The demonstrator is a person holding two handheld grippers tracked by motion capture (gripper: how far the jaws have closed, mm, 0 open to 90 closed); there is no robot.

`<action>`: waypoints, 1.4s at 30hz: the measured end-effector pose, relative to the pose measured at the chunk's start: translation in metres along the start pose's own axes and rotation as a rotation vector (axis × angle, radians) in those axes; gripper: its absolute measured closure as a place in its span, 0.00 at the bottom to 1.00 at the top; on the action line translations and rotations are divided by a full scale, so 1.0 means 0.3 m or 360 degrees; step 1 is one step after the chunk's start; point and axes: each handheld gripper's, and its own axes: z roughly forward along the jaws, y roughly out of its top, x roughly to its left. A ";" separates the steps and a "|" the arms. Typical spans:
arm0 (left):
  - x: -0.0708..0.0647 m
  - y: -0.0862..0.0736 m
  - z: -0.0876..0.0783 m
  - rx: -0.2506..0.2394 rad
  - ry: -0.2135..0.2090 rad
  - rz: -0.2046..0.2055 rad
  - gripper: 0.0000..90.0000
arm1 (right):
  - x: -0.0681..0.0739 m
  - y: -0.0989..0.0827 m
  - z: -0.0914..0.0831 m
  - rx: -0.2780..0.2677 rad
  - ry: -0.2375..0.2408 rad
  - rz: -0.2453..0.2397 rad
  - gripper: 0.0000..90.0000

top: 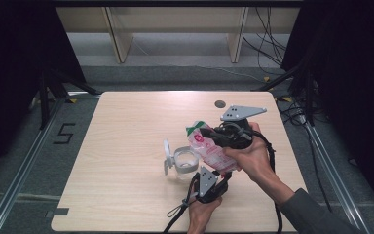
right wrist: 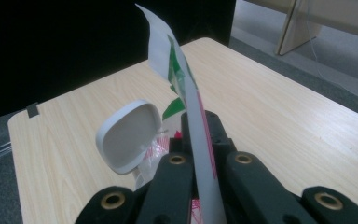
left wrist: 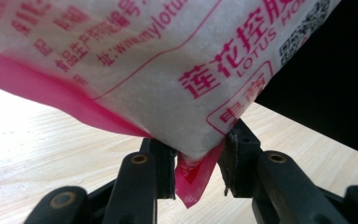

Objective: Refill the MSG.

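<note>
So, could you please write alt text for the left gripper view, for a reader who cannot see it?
A white and pink printed bag hangs close to the camera, its lower corner pinched between the two black jaws of the left tool. Behind it lies the pale wooden table, with darkness at the upper right.

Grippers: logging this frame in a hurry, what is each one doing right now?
Left gripper: closed on the bottom corner of the pink and white bag.
Right gripper: closed, fingers clamped on the bag's flat top edge.
</note>
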 end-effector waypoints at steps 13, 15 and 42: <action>0.000 0.001 0.005 -0.0020 0.0002 0.0008 0.78 | 0.017 0.013 0.066 0.0064 0.0002 0.0046 1.00; 0.000 0.001 0.005 -0.0012 -0.0003 0.0002 0.78 | 0.016 0.012 0.076 0.0063 0.0005 0.0036 1.00; 0.002 0.008 0.018 -0.0052 -0.0068 -0.0013 0.79 | 0.033 0.035 0.124 0.0164 -0.0010 -0.0069 1.00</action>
